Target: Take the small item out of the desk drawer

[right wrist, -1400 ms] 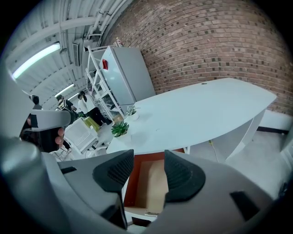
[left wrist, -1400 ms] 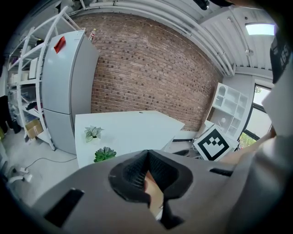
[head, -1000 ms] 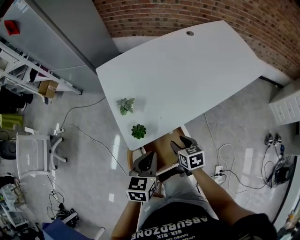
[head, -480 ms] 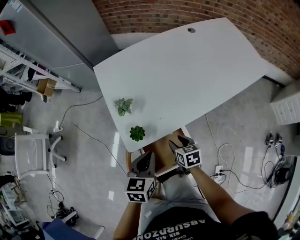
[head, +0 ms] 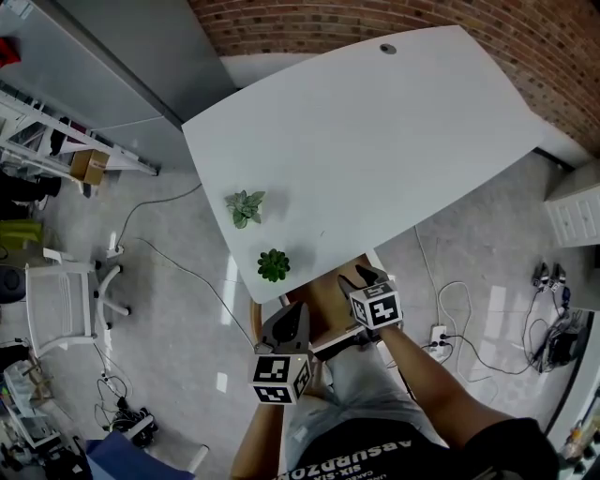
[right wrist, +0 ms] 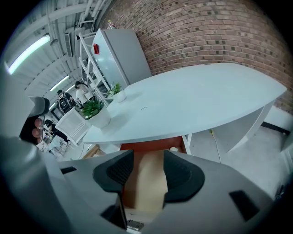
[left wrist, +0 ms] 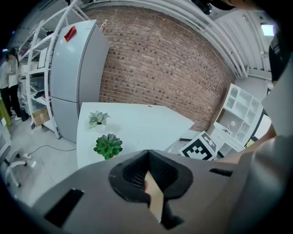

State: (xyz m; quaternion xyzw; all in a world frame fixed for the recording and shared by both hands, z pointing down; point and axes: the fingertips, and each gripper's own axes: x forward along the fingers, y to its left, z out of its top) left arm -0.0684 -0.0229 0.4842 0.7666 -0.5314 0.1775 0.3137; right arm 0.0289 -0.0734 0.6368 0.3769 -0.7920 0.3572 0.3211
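1. Overhead, pictured at a white bench set against a brick wall: a person in a dark printed shirt, both forearms stretched toward the bench's near edge.
2. Pulled out beneath that edge: the desk drawer, open, with a tan wooden floor and a red-brown far wall.
3. Left gripper over the drawer's left side, pointing toward the bench; fingers pressed together at the tips and pinching nothing, with only a thin wedge of tan wood visible through the gap behind them.
4. Right gripper at the drawer's far right, close under the bench edge; fingers spread wide, framing bare drawer floor and gripping nothing.
5. Tucked in the drawer's far right corner, just beside the right-hand finger in the right gripper view: a small pale item, too small to identify, touched by neither gripper.
6. On the bench near its left edge: a dark green succulent close to the drawer and a pale-leaved plant a little further along, the two apart from each other.
7. Off to the left on the pale floor: a tall grey cabinet, a white chair and trailing cables.
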